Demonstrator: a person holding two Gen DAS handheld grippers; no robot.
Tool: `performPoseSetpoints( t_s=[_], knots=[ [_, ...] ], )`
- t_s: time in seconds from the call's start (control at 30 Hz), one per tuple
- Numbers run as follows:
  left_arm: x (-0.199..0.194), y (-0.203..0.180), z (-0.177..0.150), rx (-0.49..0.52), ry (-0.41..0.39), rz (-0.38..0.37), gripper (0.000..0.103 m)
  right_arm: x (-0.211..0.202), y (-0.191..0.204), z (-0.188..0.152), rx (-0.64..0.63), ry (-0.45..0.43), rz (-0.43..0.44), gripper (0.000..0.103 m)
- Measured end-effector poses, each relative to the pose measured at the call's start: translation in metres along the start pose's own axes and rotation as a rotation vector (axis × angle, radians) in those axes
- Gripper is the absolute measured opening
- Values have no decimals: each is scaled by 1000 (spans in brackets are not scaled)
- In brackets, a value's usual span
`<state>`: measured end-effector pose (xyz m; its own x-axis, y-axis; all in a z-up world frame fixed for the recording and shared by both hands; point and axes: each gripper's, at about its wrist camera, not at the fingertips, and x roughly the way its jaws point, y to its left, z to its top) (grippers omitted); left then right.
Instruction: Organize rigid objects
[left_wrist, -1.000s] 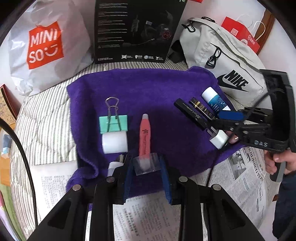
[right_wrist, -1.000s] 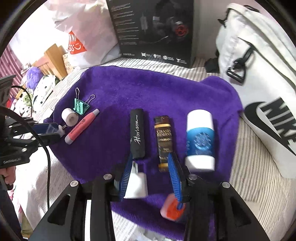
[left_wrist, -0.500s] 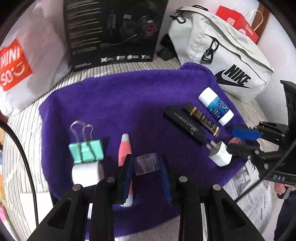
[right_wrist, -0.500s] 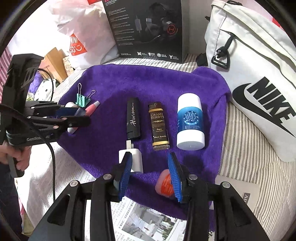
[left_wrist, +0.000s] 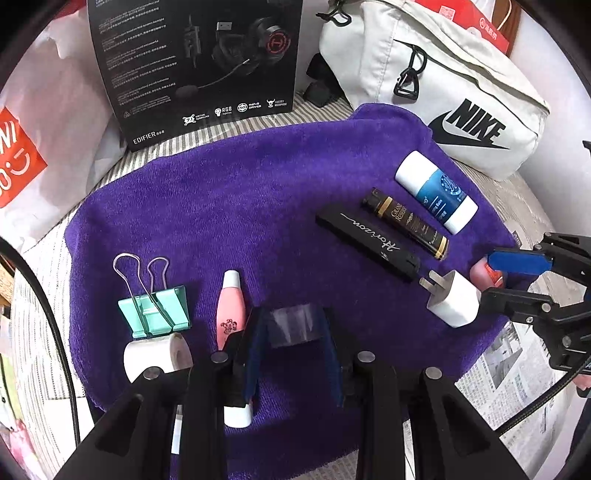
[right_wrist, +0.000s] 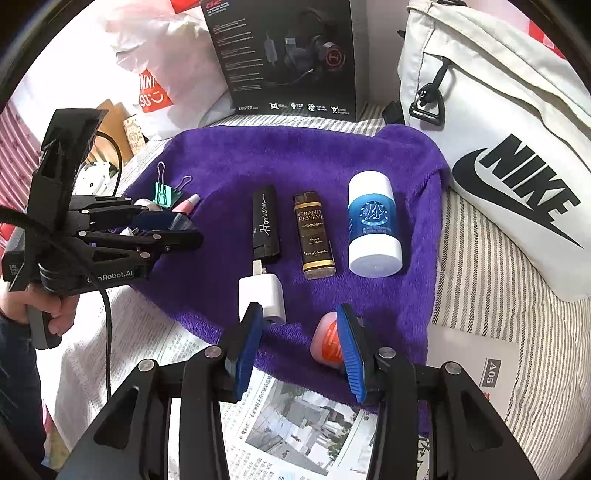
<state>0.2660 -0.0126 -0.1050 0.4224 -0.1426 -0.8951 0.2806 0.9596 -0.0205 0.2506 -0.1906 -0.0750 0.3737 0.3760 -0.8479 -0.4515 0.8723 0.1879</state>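
The left gripper (left_wrist: 293, 334) has its fingers closed on a small clear plastic piece (left_wrist: 293, 325), held over the purple towel (left_wrist: 229, 206) just beside the pink tube (left_wrist: 231, 308). The right gripper (right_wrist: 301, 341) is parted with nothing gripped, one finger by the white charger plug (right_wrist: 262, 295), the other apparently against a pink-orange ball (right_wrist: 327, 341). Beyond lie the black Horizon case (right_wrist: 266, 221), brown bottle (right_wrist: 314, 236), blue-and-white bottle (right_wrist: 373, 225), and the green binder clip (left_wrist: 155, 310) touching a white tape roll (left_wrist: 157, 354).
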Motion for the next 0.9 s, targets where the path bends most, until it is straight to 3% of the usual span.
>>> performPoseSetpoints(
  t_s=[0.3, 0.43, 0.57, 0.9],
  knots=[
    [-9, -9, -10, -2, 29, 19, 46, -9, 1, -10, 23, -8, -16, 42],
    [-20, -7, -15, -40, 29, 13, 52, -15, 0, -15, 41, -14, -26, 52],
    [-28, -5, -21, -51, 14, 32, 59, -16, 3, -22, 47, -17, -32, 53],
    [-65, -1, -45, -90, -8, 76, 77, -26, 18, -29, 33, -35, -128, 69]
  ],
)
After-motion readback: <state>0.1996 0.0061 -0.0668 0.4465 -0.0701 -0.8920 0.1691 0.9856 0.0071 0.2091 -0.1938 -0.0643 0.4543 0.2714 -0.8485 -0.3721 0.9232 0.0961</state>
